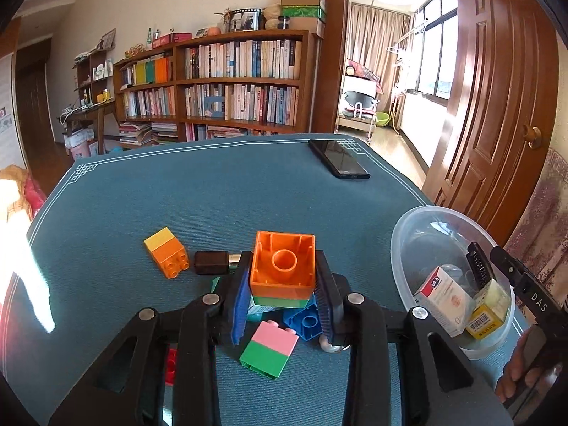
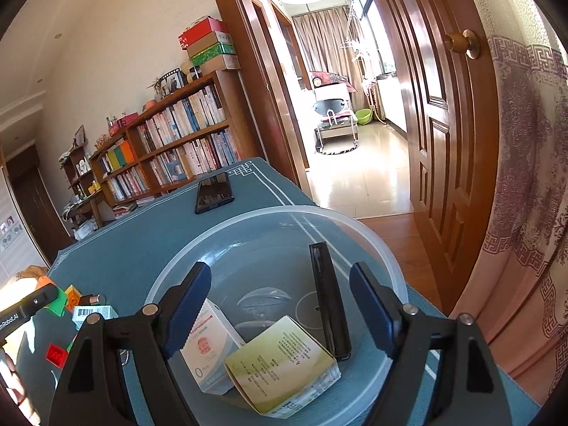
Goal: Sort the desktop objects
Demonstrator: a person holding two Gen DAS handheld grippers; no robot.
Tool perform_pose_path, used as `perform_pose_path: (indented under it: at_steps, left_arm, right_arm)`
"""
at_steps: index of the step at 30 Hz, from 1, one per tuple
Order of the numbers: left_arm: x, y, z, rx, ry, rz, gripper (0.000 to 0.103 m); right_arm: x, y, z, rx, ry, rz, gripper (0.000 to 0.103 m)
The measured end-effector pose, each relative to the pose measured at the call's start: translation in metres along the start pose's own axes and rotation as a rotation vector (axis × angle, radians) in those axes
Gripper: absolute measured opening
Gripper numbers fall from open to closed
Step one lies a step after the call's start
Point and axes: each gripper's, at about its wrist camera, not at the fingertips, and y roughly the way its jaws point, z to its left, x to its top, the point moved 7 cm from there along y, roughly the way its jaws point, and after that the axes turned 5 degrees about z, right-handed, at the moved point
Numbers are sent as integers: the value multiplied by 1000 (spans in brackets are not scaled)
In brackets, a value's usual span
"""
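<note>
Left gripper (image 1: 283,284) jaws clamping orange block (image 1: 283,266), right-wrist view showing bowl (image 2: 355,227) contents

A wooden bookshelf (image 1: 220,81) packed with books stands against the far wall, with stacked boxes (image 1: 301,3) on its top at the right end. A brown panelled door (image 1: 497,99) with a round brass knob (image 2: 461,42) stands open onto a sunlit room with beige curtains (image 1: 376,39). A patterned pink curtain (image 2: 525,213) hangs at the right.
</note>
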Motion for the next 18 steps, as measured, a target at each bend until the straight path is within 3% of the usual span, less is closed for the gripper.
perform_pose_path:
  at_steps: [18]
  left_arm:
    - [27,54,-116,-225,130,75,36]
  right_arm:
    - [4,-4,-10,-1,47,-14,84]
